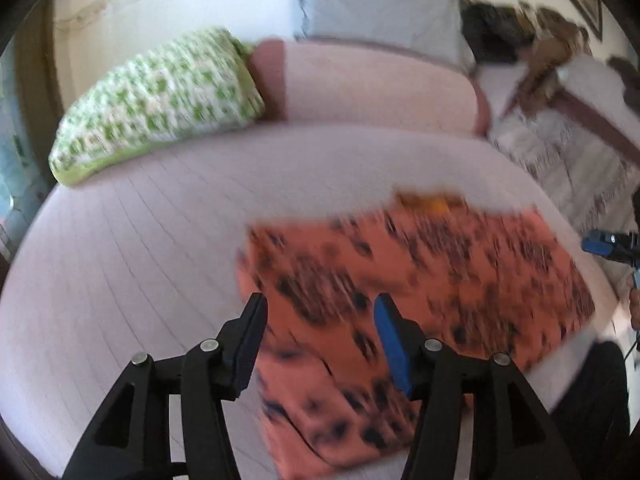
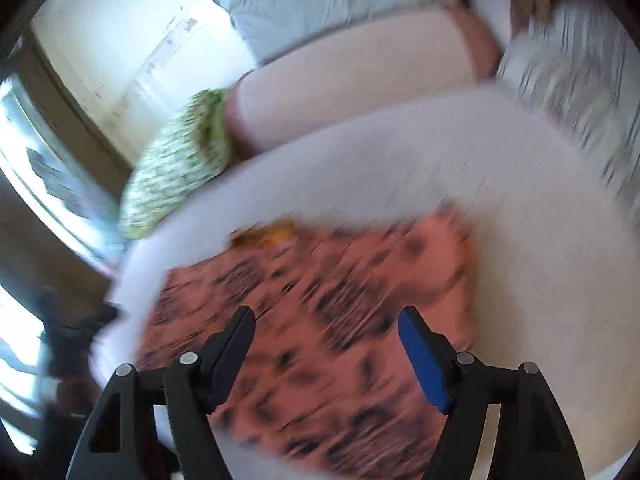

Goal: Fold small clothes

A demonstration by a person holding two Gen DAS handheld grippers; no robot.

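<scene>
An orange garment with black spots lies flat on the pale bed sheet, with a yellow-orange edge at its far side. My left gripper is open and empty, hovering above the garment's left part. In the right wrist view the same garment lies on the sheet below my right gripper, which is open and empty. The right gripper's blue tip shows at the right edge of the left wrist view. Both views are motion-blurred.
A green-and-white patterned pillow and a pink bolster lie at the bed's head, with a grey pillow behind. A striped white blanket lies at the right. A window is on the left.
</scene>
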